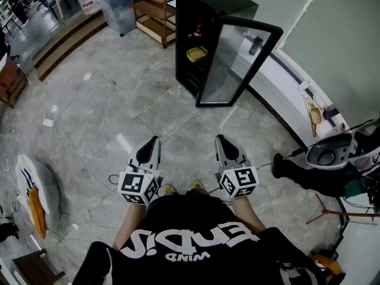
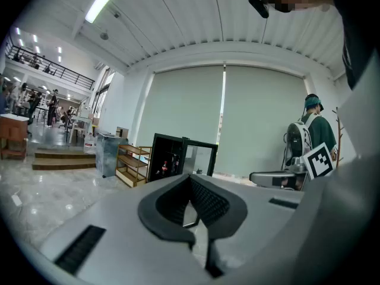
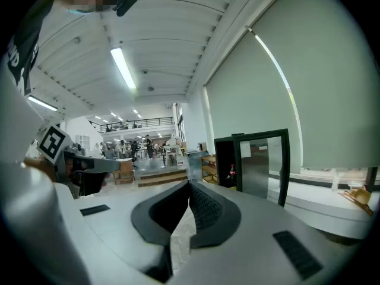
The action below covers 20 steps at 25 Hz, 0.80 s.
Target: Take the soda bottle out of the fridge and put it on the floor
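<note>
A black fridge [image 1: 196, 40] stands a few steps ahead with its glass door [image 1: 237, 61] swung open to the right. Inside, on an upper shelf, is the soda bottle [image 1: 198, 31], dark with a red cap; a yellow bowl [image 1: 196, 54] sits on the shelf below it. The bottle also shows small and far off in the left gripper view [image 2: 164, 165] and in the right gripper view [image 3: 231, 172]. My left gripper [image 1: 155, 140] and right gripper [image 1: 221, 138] are held side by side in front of my body, both shut and empty, pointing towards the fridge.
A wooden shelf unit [image 1: 153, 10] and a metal bin [image 1: 119, 5] stand left of the fridge. Steps [image 1: 65, 40] rise at the far left. Cables [image 1: 77, 159] trail over the marble floor. A curved window ledge [image 1: 285, 94] and equipment with someone's boot [image 1: 291, 166] lie to the right.
</note>
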### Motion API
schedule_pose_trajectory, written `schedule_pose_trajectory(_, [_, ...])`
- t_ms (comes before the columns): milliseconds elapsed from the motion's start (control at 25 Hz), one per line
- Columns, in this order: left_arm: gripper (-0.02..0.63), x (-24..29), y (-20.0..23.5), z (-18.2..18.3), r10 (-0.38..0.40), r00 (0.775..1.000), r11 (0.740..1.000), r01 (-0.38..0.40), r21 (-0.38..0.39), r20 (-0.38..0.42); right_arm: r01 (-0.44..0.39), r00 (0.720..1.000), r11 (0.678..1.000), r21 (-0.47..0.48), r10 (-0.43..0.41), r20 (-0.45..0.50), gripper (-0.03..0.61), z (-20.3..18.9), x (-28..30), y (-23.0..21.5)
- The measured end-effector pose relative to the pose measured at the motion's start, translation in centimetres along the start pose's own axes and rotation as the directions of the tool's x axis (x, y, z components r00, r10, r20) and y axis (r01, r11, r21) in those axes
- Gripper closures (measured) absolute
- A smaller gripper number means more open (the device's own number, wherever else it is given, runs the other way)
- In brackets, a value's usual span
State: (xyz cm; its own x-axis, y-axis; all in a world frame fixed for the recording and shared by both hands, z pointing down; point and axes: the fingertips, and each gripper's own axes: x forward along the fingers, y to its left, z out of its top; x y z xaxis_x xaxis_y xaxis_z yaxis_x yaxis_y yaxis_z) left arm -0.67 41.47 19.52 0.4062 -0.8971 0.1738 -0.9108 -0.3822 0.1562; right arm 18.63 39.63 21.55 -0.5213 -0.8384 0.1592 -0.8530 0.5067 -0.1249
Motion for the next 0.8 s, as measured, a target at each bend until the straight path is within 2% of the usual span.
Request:
schedule_pose_trajectory(320, [0.607, -0.3, 0.8, -0.1, -0.009, 1.000, 0.999, 0.009, 0.032, -0.013, -0.012, 1.000, 1.000, 0.014, 0.012, 0.004, 0.555, -0.1, 0.0, 1.2])
schedule_pose_trajectory(480, [0.607, -0.5, 1.7, -0.7, -0.032, 0.998, 0.999, 0.034, 0.032, -0.059, 0.012, 1.000, 1.000, 0.019, -0.012, 0.005, 0.554, -0.4, 0.3, 1.7])
schedule_pose_trajectory(640, [0.607, -0.4, 2.9, -0.7, -0.046, 0.999, 0.998, 0.048, 0.049, -0.029, 0.033, 0.999, 0.999, 0.024, -0.033, 0.006, 0.555, -1.4, 0.7, 2.6])
schedule_pose_trajectory(800, [0.607, 0.2, 3.5, -0.9, -0.069, 0.997, 0.996, 0.071, 0.058, -0.037, 0.053, 0.999, 0.998, 0.040, -0.053, 0.000, 0.555, -2.1, 1.4, 3.0])
